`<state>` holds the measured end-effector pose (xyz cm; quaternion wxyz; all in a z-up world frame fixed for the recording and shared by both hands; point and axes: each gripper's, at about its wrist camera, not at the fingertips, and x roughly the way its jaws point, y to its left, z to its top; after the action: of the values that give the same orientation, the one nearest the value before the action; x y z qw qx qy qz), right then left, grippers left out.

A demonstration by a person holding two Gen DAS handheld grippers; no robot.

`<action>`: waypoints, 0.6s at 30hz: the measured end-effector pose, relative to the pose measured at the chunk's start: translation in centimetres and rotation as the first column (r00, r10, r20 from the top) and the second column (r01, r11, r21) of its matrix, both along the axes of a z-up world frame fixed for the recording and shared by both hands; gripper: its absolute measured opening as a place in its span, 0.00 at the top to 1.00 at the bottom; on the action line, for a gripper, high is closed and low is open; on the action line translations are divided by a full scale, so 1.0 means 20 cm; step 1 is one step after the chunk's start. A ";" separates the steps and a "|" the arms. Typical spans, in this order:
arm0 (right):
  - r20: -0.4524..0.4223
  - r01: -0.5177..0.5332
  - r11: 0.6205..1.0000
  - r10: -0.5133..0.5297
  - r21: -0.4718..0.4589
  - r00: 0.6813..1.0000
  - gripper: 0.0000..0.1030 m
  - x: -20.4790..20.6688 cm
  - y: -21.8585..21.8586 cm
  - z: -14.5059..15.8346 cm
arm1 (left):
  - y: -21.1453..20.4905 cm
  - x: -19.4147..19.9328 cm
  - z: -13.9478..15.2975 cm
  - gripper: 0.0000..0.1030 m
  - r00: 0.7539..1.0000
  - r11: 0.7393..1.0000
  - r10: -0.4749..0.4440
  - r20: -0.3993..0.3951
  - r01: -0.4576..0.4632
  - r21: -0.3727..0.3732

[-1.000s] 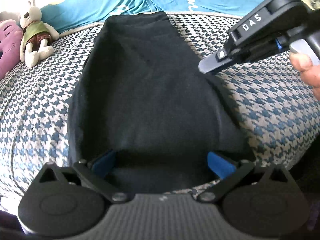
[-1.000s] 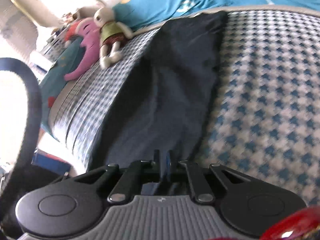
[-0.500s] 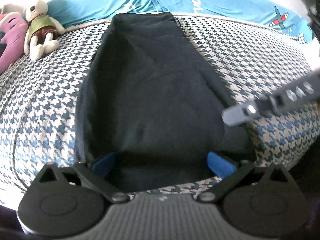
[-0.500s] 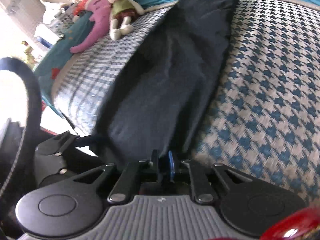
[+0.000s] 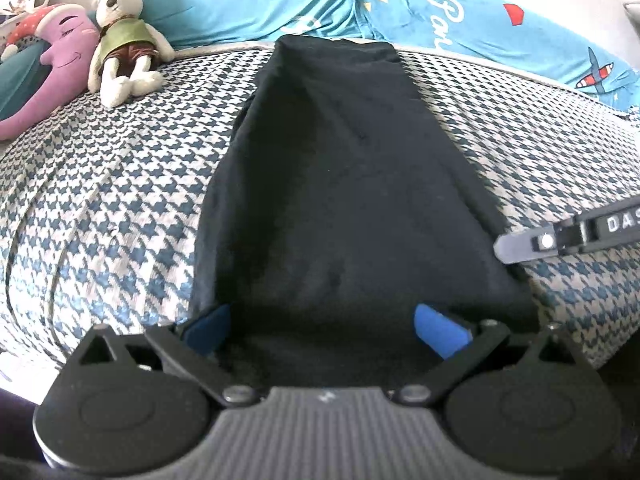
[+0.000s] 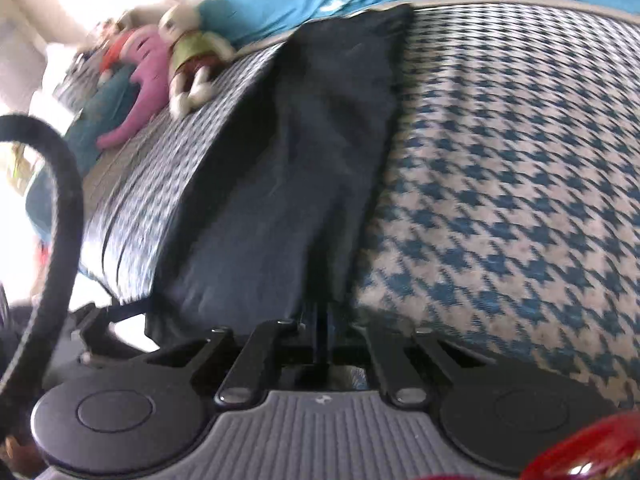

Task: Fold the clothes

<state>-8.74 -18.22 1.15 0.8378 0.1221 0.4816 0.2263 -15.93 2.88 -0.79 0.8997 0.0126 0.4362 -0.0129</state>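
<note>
A dark navy garment [image 5: 340, 180], folded into a long strip, lies on the houndstooth bed cover [image 5: 100, 200]. My left gripper [image 5: 324, 330] stands open over the strip's near end, its blue pads wide apart on either side of the cloth. The right gripper [image 5: 508, 246] reaches in from the right and touches the garment's right edge. In the right wrist view its fingers [image 6: 320, 320] are pressed together where the garment [image 6: 288, 200] edge runs into them, so they are shut on the cloth.
A plush rabbit [image 5: 124, 36] and a purple plush toy [image 5: 52, 72] sit at the far left. Blue printed bedding [image 5: 460, 8] lies along the far side. A black cable [image 6: 60, 200] loops at the left of the right wrist view. The bed's near edge is just below the grippers.
The right gripper has come down along the garment's right edge toward its near corner, and its jaws have gone fully shut. The left gripper has stayed open in place.
</note>
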 end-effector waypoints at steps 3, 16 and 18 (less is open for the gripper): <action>0.050 0.047 0.999 -0.047 0.010 0.998 0.90 -0.01 -0.04 0.04 | 0.03 0.01 0.00 0.00 1.000 1.000 0.028 -0.007 -0.028 -0.014; 0.018 0.104 0.992 -0.103 -0.070 0.995 1.00 0.04 -0.01 0.00 | 0.19 0.10 -0.01 0.00 0.979 0.977 0.200 -0.043 -0.202 -0.062; 0.033 0.119 0.990 -0.117 -0.074 0.993 1.00 0.04 -0.01 0.01 | 0.22 0.11 -0.01 0.00 0.974 0.971 0.220 -0.048 -0.224 -0.087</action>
<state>-7.88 -18.44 1.40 0.8606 0.1151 0.4697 0.1595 -13.71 7.29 -0.95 0.8866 -0.0779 0.4510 0.0675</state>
